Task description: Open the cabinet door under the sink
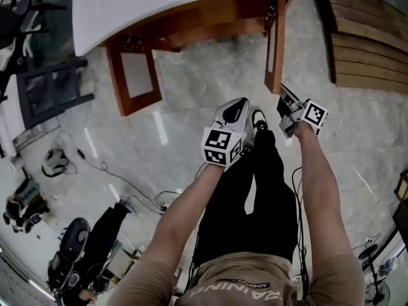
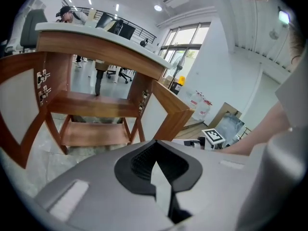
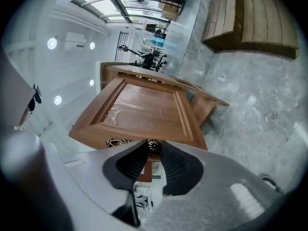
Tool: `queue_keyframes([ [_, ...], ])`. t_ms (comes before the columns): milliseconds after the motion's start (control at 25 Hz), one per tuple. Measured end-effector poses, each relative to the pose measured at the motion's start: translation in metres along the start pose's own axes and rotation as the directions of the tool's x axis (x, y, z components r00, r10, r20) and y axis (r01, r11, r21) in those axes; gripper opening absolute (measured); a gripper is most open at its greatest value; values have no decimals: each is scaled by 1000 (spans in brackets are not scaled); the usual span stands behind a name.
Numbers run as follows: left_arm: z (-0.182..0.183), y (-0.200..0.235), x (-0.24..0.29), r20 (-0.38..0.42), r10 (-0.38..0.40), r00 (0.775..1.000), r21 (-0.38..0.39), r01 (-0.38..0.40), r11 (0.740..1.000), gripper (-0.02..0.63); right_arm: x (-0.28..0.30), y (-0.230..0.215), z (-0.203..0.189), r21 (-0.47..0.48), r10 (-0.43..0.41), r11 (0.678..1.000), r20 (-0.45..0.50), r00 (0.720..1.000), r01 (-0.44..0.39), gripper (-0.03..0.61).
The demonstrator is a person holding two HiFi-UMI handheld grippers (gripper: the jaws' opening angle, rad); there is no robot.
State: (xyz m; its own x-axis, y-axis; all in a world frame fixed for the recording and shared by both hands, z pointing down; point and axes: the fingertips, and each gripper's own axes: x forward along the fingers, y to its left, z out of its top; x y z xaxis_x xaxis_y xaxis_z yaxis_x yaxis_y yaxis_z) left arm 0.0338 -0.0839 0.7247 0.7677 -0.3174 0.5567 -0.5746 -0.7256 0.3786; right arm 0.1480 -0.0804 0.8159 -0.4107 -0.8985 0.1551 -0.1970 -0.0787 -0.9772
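The wooden cabinet (image 1: pixel 210 19) stands under a white counter (image 1: pixel 159 2), both its doors swung out. My right gripper (image 1: pixel 282 94) is at the free edge of the right door (image 1: pixel 275 43). In the right gripper view its jaws (image 3: pixel 153 150) are closed on that door's small round knob (image 3: pixel 153 145), with the door panel (image 3: pixel 144 109) just beyond. My left gripper (image 1: pixel 239 107) hangs in front of the cabinet, apart from it, shut with nothing in it (image 2: pixel 155 163). The left gripper view shows the left door (image 2: pixel 21 109), the inner shelves (image 2: pixel 94 131) and the right door (image 2: pixel 168 112).
Wooden slats (image 1: pixel 366 43) lie on the marble floor at the right. A black frame (image 1: pixel 44 91), cables (image 1: pixel 95 164) and dark equipment (image 1: pixel 73 254) sit at the left. The person's own legs (image 1: pixel 255 190) are below the grippers.
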Motion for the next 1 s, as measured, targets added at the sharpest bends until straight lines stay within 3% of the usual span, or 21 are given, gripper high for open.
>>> queue_keyframes([
  [240,-25,-26,11,-45,-7,999,-1,7,1000,18,-41,-14,52,46,-6,999,122,993,0,97],
  [320,-32,-29,17,-66,2,998,-4,-2,1000,18,-47,-7,57,44,18,999,108,994,-23,82],
  [400,-41,-31,19,-88,20,996,-33,-23,999,18,-53,-8,37,38,3,999,19,1000,-4,10],
  [520,-43,-41,22,-91,20,996,-84,-28,996,18,-73,-18,1,20,-60,998,-99,993,63,12],
  [680,-25,-50,21,-79,20,997,-52,-24,998,18,-99,-9,-42,-110,-134,987,-205,970,114,2],
  [1000,2,-59,-16,-56,59,997,5,-59,998,18,-131,33,-57,-264,-271,939,-174,947,220,2],
])
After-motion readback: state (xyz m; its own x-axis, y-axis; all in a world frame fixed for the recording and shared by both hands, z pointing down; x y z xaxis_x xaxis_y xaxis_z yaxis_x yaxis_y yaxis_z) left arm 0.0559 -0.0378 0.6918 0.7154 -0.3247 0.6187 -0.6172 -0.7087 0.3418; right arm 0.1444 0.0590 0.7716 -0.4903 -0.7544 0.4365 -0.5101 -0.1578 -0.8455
